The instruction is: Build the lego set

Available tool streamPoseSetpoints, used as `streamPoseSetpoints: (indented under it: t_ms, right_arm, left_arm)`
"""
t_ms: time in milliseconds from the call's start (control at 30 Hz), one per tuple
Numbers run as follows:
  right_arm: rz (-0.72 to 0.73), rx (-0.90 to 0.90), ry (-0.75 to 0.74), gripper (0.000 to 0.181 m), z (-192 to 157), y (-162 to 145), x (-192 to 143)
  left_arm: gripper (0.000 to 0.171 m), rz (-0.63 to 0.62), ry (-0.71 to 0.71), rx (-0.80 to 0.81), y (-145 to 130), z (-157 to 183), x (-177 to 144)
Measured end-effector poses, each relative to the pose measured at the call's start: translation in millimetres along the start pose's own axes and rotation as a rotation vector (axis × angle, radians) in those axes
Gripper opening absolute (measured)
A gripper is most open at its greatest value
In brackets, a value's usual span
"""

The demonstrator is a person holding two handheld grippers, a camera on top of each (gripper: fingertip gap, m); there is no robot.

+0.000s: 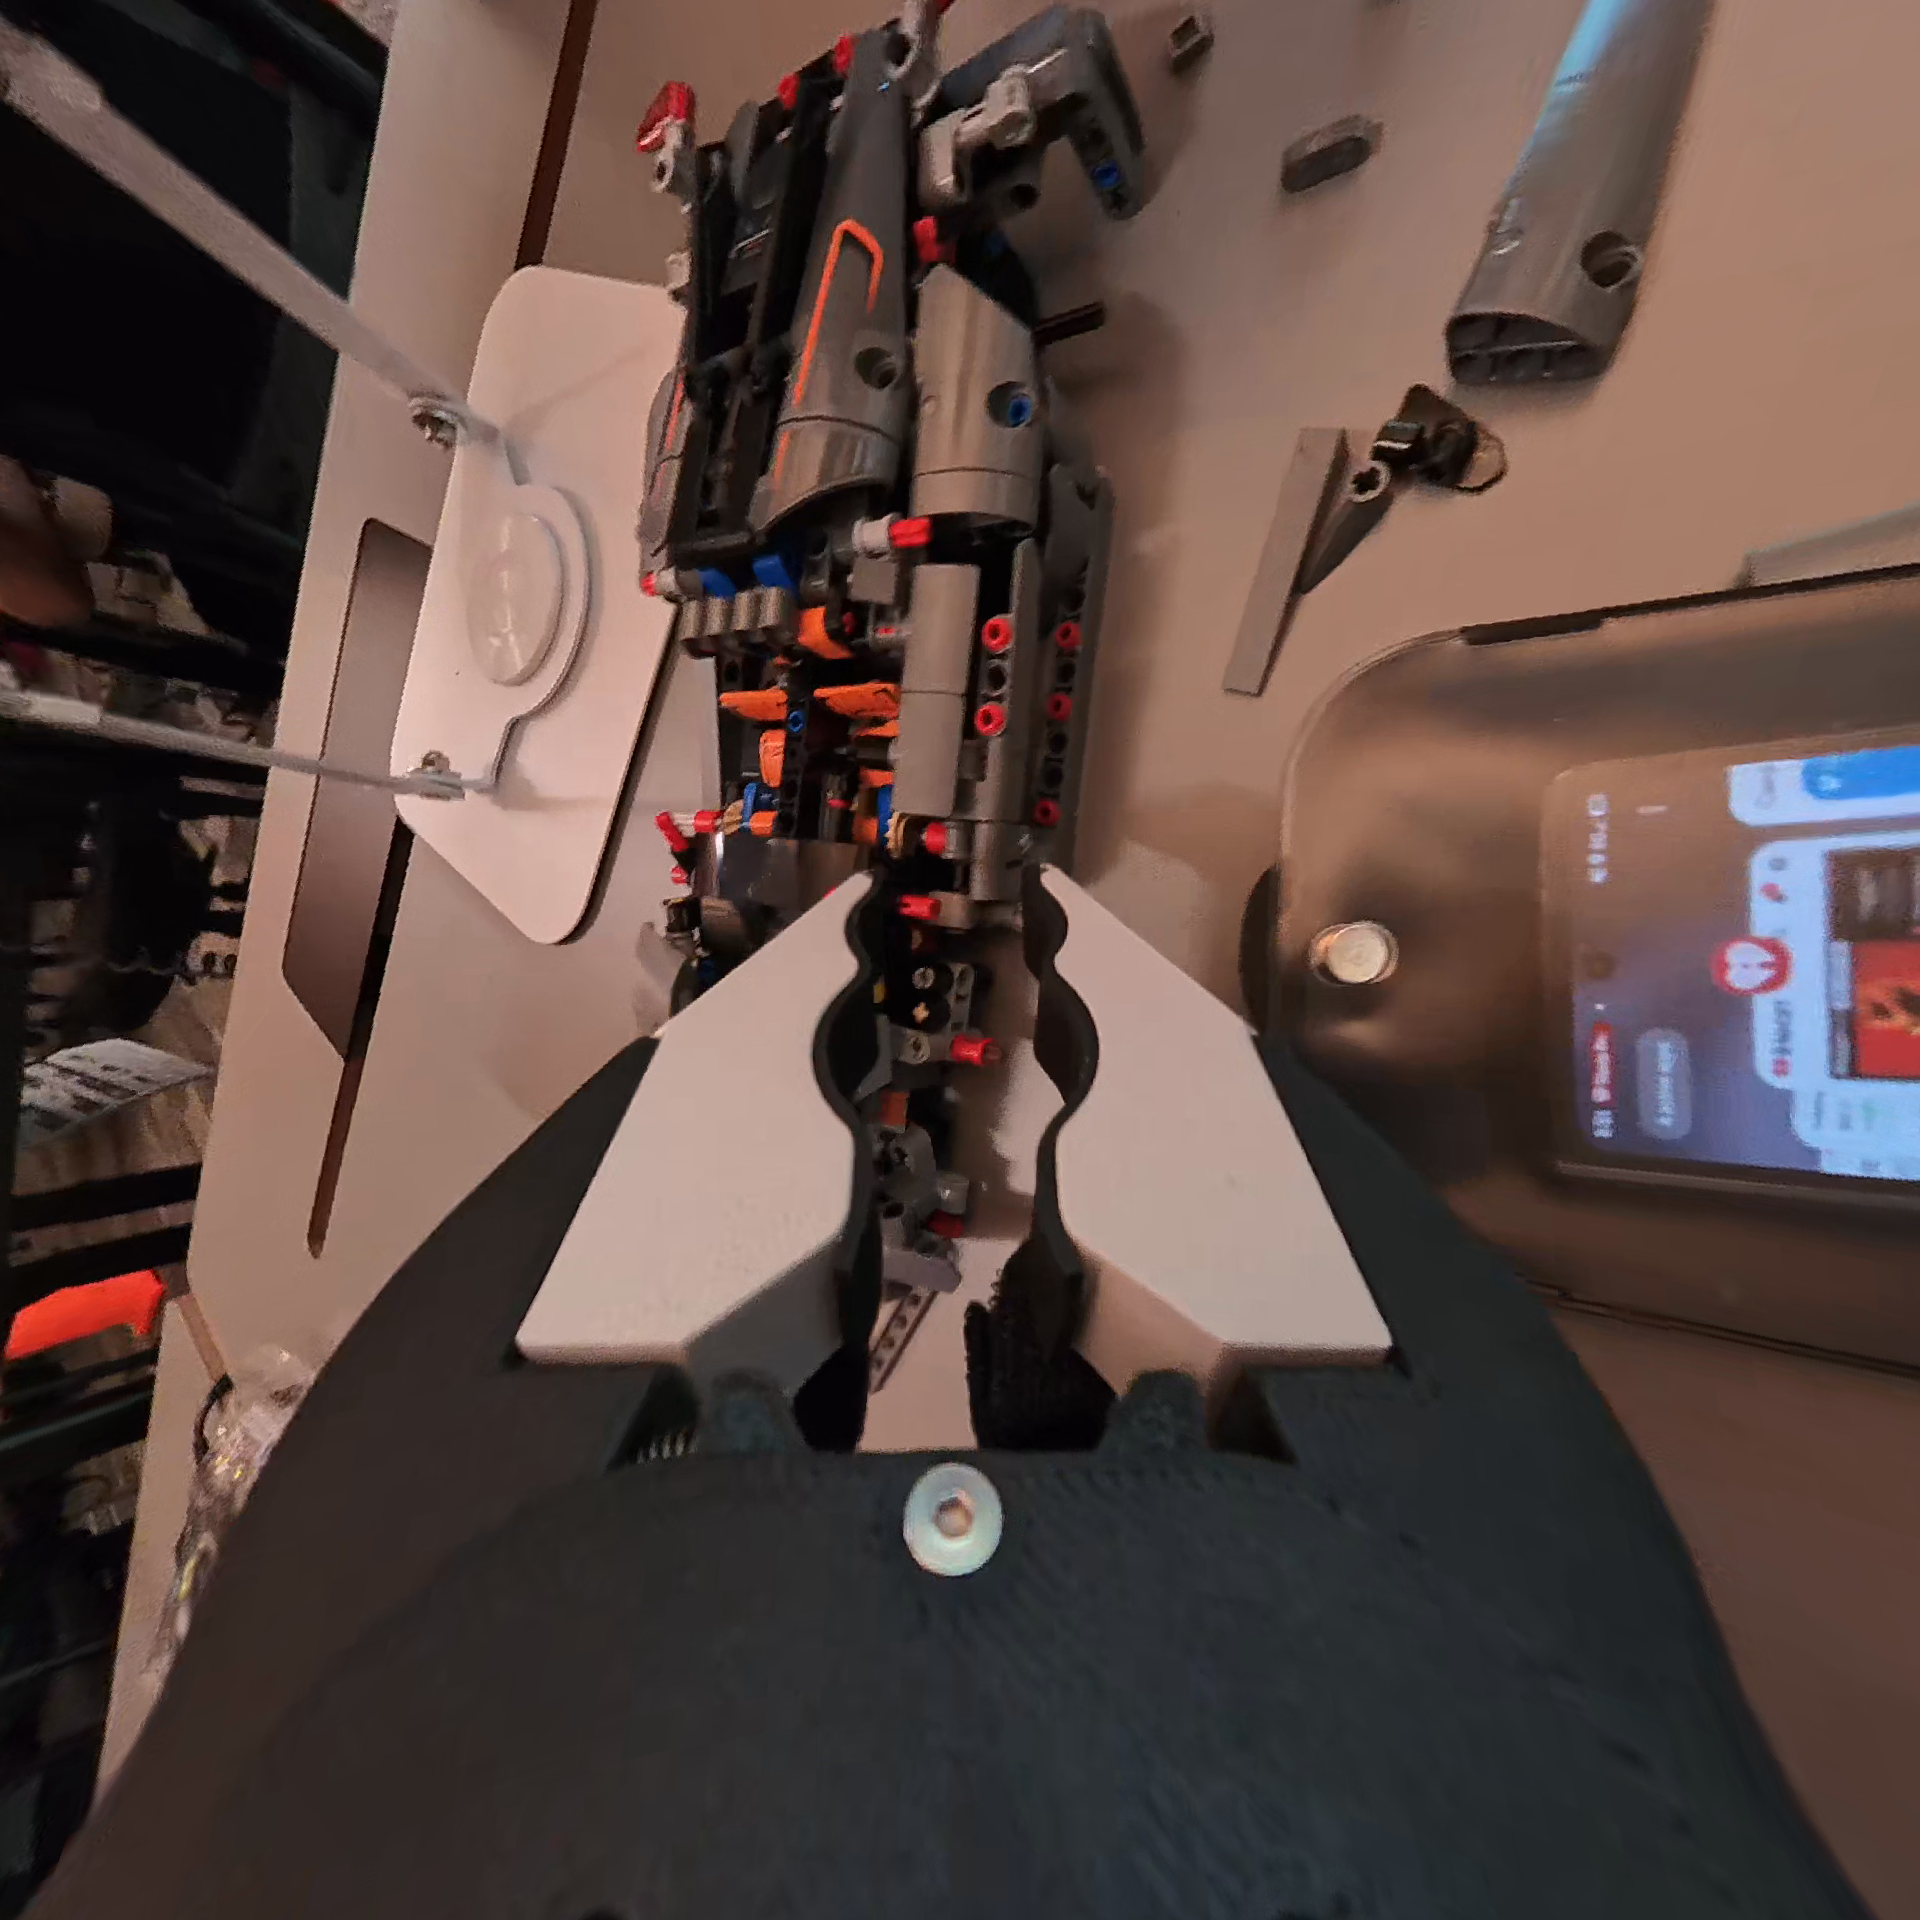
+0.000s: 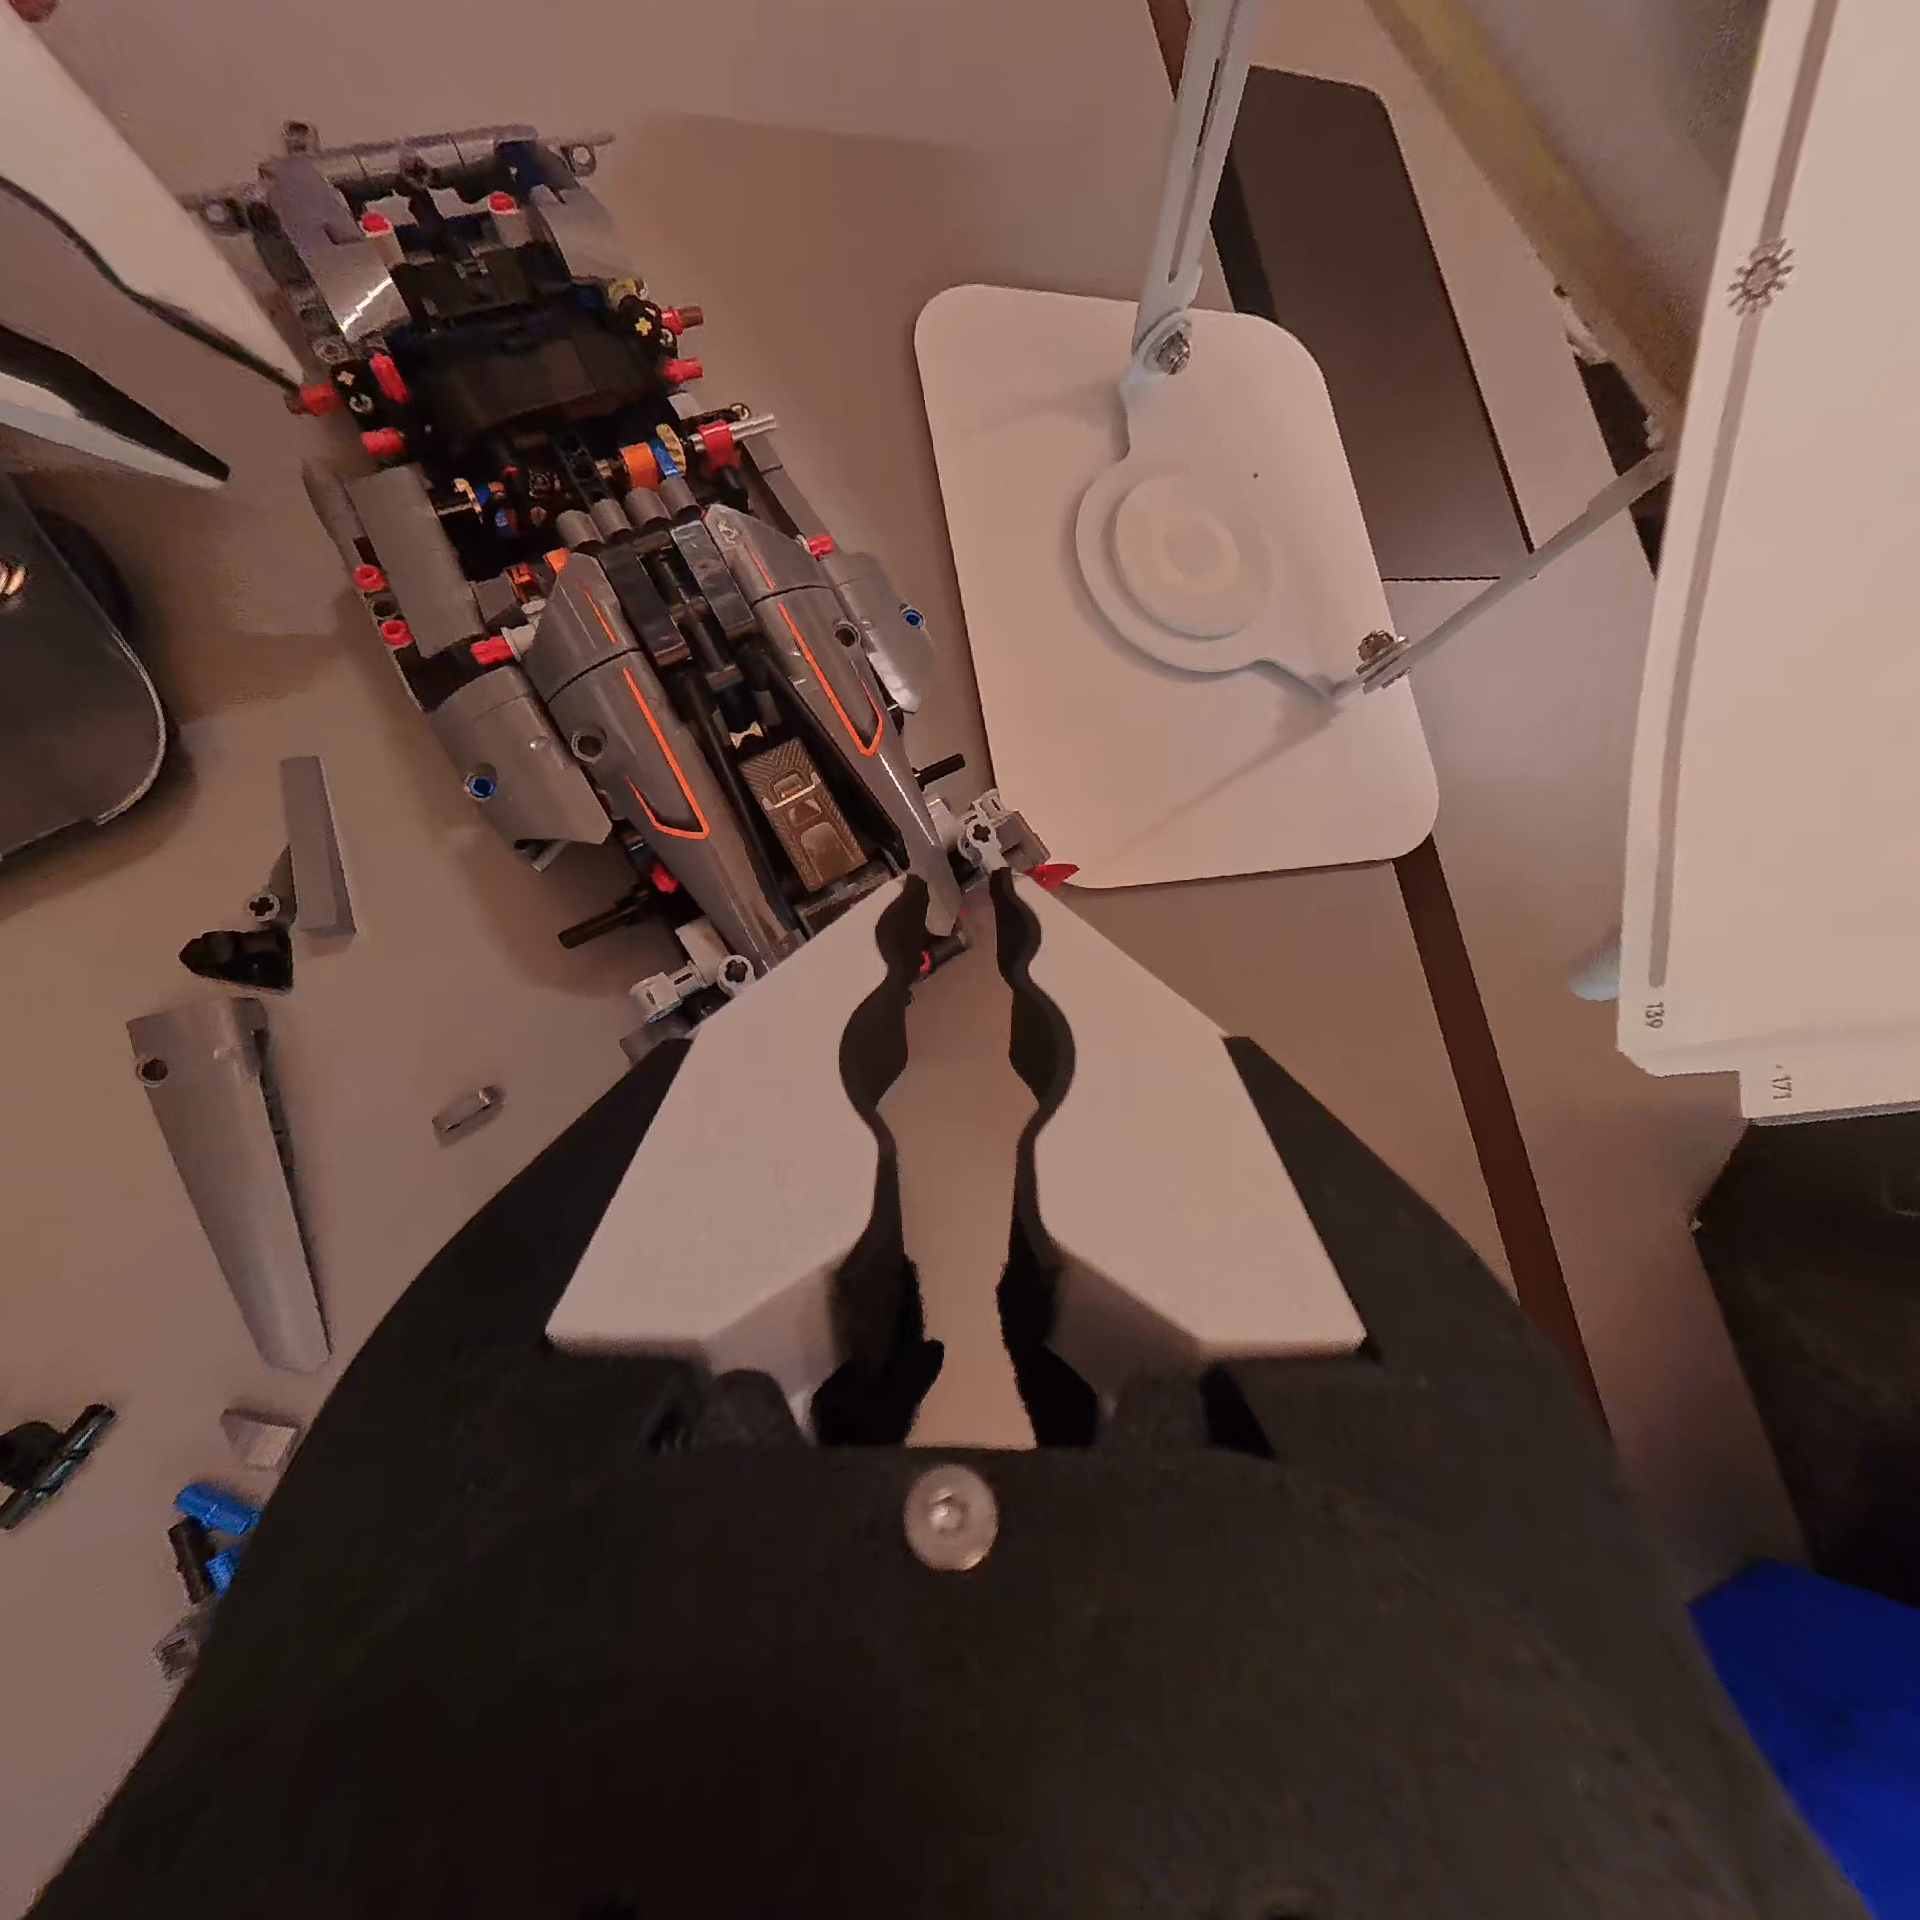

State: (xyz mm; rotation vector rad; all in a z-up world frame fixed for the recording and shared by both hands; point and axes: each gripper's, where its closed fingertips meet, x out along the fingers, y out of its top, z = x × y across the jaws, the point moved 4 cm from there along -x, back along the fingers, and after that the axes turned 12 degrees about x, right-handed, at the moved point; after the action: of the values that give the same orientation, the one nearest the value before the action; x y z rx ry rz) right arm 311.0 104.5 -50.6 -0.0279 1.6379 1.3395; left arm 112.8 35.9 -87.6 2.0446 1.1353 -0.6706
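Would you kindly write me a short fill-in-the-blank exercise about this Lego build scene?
1. The stripes on the car model's grey panels are ____.
2. The left gripper has its jaws around one ____ of the car model.
3. The phone beside the model has its screen ____.
4. The lamp base next to the model is ____ in colour.

Missing words: orange; end; lit; white

Your right claw (image 2: 954,896) sits at the tail end of the grey lego car (image 2: 582,582), its jaws slightly parted around a thin grey tip there. Loose grey panels (image 2: 234,1174) lie left on the tabletop (image 2: 1039,177), a white stand base (image 2: 1174,582) right.
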Motion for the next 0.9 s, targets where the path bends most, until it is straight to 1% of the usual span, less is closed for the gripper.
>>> streamPoseSetpoints:
  t_ms: [167,367,467,533,633,667,733,800,833,900]
  right_arm:
    - [0.007,0.004,0.0,0.012,0,1,-2]
    - [0.0,0.011,0.001,0.012,1,0,0]
    - [-0.003,0.007,-0.001,0.012,1,0,1]
    - [0.0,0.006,-0.004,0.012,1,0,0]
    - [0.009,0.013,-0.005,0.013,2,1,-2]
    - [0.013,0.016,-0.005,0.013,3,1,-3]
    - [0.014,0.023,-0.002,0.014,4,1,-3]
    - [0.01,0.027,0.0,0.014,4,0,-1]
    - [0.007,0.028,0.001,0.014,4,0,0]
    - [-0.002,0.026,0.005,0.014,2,-1,2]
  left_arm:
    - [0.015,-0.041,-0.037,0.019,-2,11,12]
    - [0.005,-0.058,0.012,0.028,-1,8,15]
    - [0.004,-0.062,0.02,0.039,1,7,16]
    - [0.006,-0.065,0.028,0.038,0,6,15]
    - [0.015,-0.069,0.026,-0.001,-7,5,3]
    - [0.016,-0.074,0.016,-0.019,-12,5,-3]
    - [0.017,-0.084,-0.046,-0.079,-24,12,-19]
    - [0.019,-0.125,-0.147,-0.133,-41,26,-35]
    - [0.019,-0.147,-0.159,-0.148,-49,30,-43]
    - [0.019,-0.149,-0.235,-0.19,-59,47,-56]
